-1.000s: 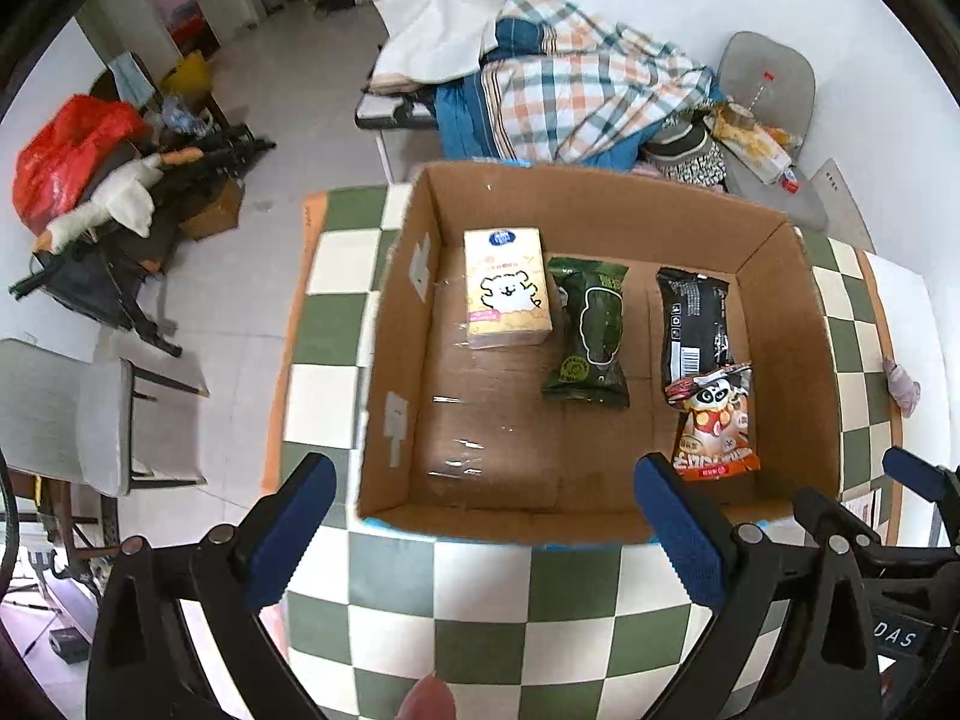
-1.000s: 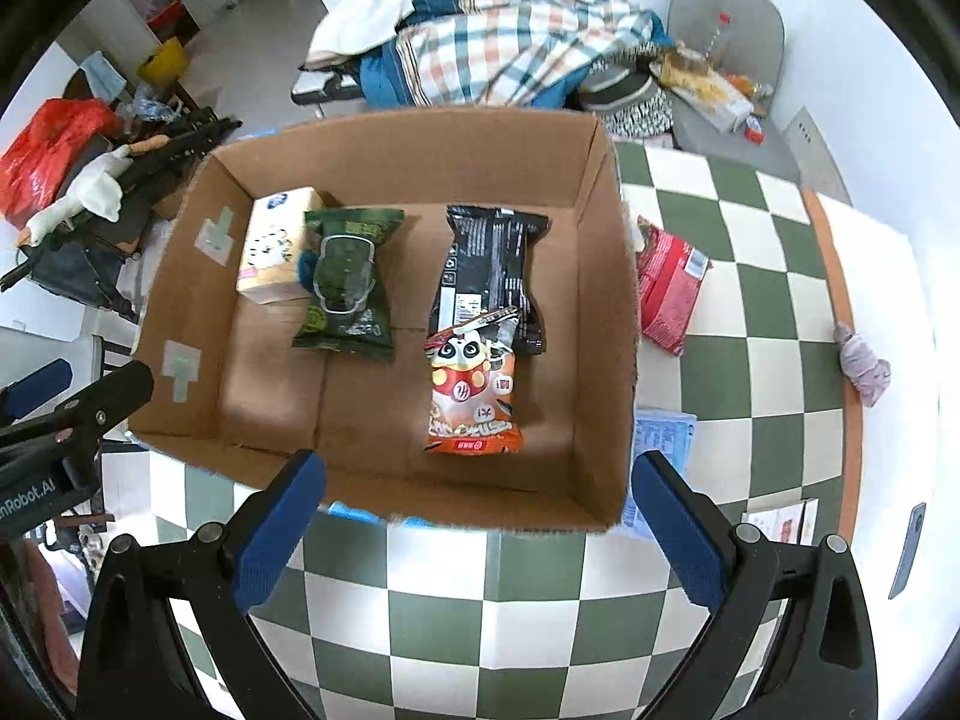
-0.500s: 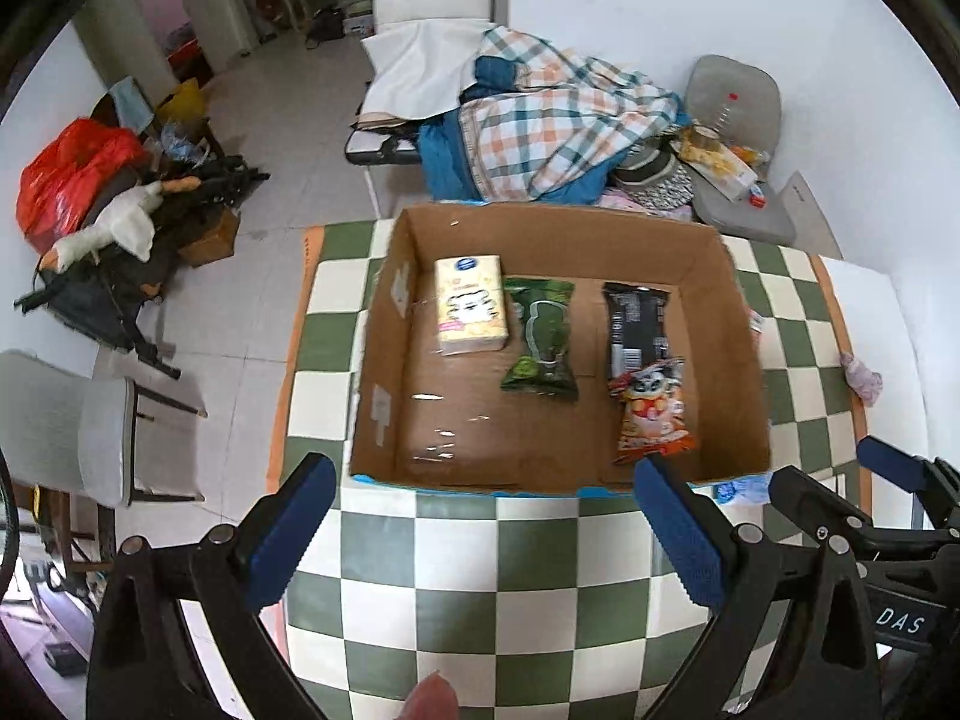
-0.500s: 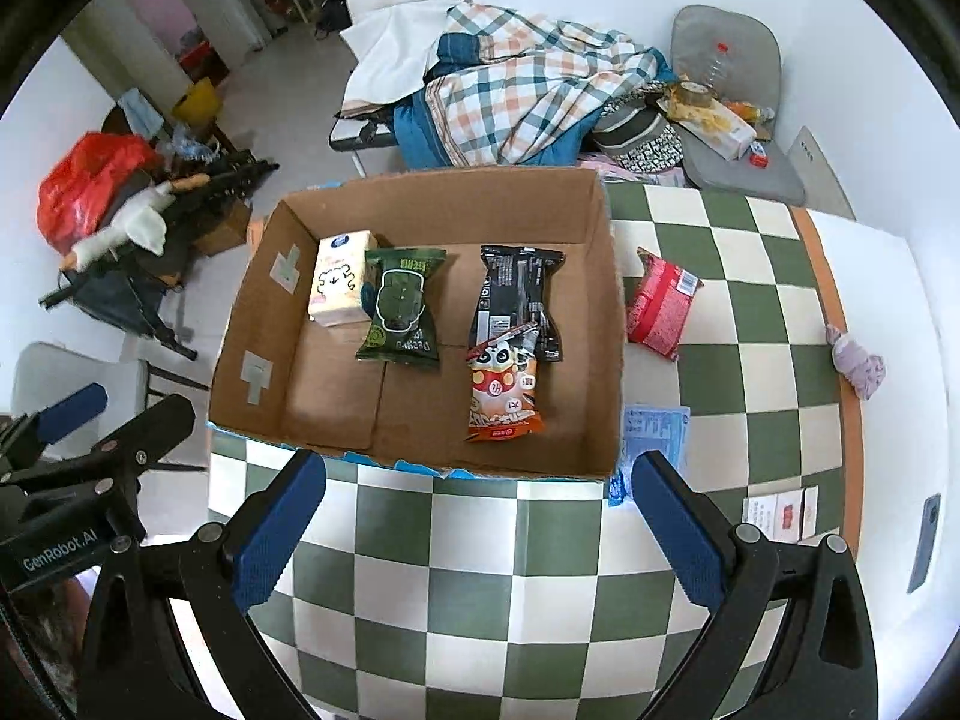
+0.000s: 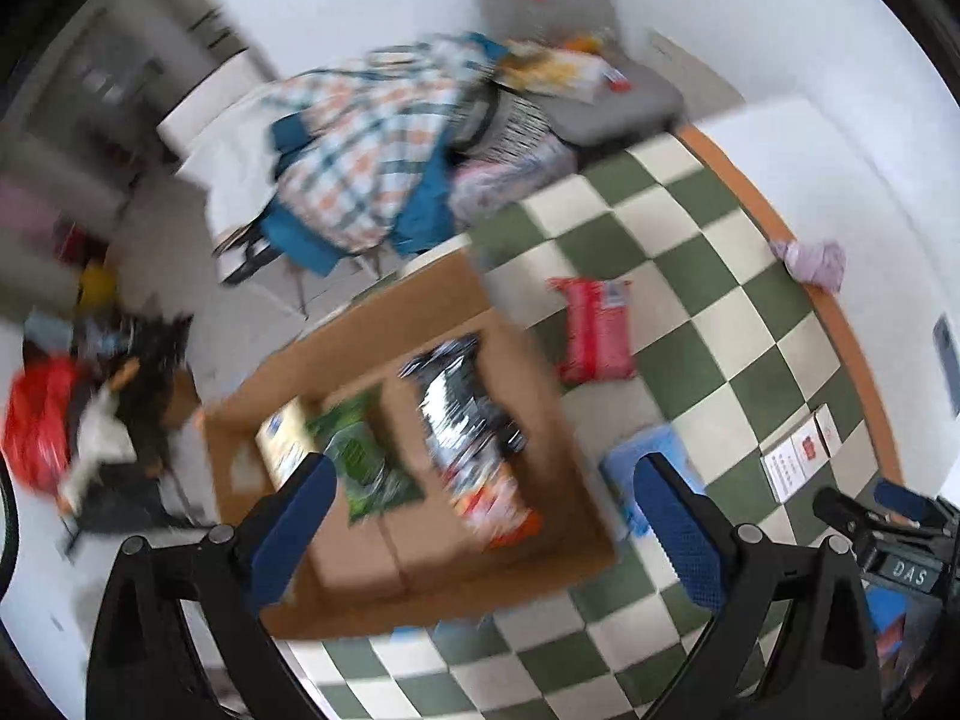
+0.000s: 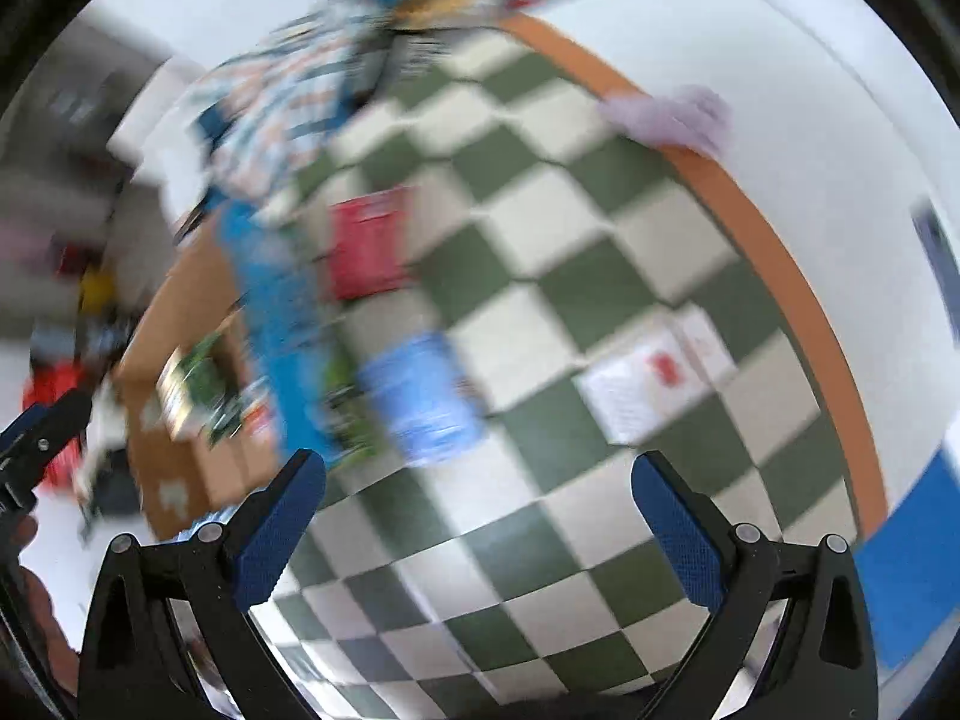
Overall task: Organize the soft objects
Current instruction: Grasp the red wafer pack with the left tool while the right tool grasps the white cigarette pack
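Observation:
Both views are blurred by motion. A cardboard box on the green-checked table holds a cream tissue pack, a green packet, a black packet and an orange snack bag. A red pack lies on the table right of the box; it also shows in the right wrist view. A blue pack lies beside the box. My left gripper is open and empty above the box. My right gripper is open and empty above the table.
A lilac cloth lies at the table's far orange edge, also in the right wrist view. White cards lie near the right edge. A plaid blanket and a grey chair stand behind the table.
Both grippers have swung to the right and tilted, so the box slid to the left of each view. The red pack, blue pack and cards came into view. Both stay open.

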A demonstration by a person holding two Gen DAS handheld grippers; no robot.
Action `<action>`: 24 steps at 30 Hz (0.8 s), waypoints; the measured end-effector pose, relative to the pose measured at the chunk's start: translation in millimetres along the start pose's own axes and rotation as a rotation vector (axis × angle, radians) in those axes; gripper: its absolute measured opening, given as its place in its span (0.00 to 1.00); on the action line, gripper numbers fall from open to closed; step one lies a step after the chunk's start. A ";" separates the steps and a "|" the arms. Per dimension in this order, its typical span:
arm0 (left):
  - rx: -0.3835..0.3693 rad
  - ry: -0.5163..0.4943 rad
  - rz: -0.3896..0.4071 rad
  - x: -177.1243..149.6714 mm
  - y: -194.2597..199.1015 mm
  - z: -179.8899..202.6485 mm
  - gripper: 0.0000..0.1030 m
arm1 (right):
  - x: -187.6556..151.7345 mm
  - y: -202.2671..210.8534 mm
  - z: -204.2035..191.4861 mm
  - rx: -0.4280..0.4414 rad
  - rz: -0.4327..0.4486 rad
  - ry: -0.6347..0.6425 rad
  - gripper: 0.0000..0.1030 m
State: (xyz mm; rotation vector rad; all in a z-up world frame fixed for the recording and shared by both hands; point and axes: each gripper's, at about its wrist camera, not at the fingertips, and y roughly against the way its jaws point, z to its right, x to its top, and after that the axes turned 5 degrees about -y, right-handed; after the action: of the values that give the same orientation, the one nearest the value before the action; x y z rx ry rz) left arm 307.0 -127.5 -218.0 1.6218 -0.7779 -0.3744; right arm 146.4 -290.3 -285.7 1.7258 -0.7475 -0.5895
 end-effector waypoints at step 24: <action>-0.033 -0.163 -0.572 110.2 -253.3 100.2 0.78 | 60.3 -156.1 124.9 -0.029 -0.267 -0.494 0.99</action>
State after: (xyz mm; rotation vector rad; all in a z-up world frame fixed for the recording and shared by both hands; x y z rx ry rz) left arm 392.5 -266.3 -462.5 1.7813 -0.4082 -0.9295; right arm 127.1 -386.2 -470.2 1.6812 -0.8446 -1.2334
